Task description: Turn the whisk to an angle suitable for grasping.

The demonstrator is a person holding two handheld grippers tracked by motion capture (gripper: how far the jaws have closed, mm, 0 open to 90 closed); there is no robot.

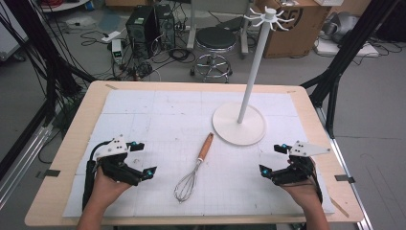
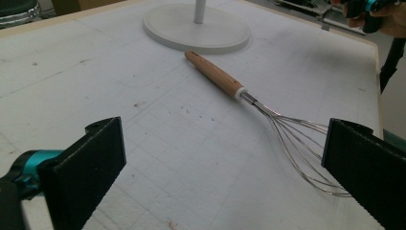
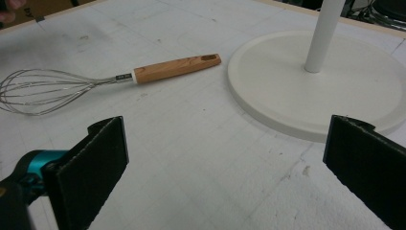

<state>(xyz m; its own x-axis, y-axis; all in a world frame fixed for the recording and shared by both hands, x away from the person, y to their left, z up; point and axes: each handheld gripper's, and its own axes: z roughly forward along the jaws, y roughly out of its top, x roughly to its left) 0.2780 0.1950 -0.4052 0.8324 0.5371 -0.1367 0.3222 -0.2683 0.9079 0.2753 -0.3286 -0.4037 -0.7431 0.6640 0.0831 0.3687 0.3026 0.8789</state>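
Observation:
A wire whisk (image 1: 194,170) with a wooden handle (image 1: 206,146) lies flat on the white mat in the middle of the table, its handle end pointing at the white stand's round base (image 1: 238,123). The stand's thin pole (image 1: 253,67) rises to a ring of small hooks (image 1: 268,17). My left gripper (image 1: 143,159) rests at the left of the whisk, jaws wide apart and empty; in the left gripper view the whisk (image 2: 268,108) lies ahead of them. My right gripper (image 1: 273,159) rests at the right, also open and empty, with the whisk (image 3: 110,79) and base (image 3: 316,81) beyond its jaws.
A white gridded mat (image 1: 158,115) covers most of the wooden table (image 1: 72,139). Behind the table stand a black stool (image 1: 215,48), computer cases (image 1: 146,28), a cardboard box (image 1: 301,24) and loose cables on the floor. Black frame legs (image 1: 344,52) flank the table.

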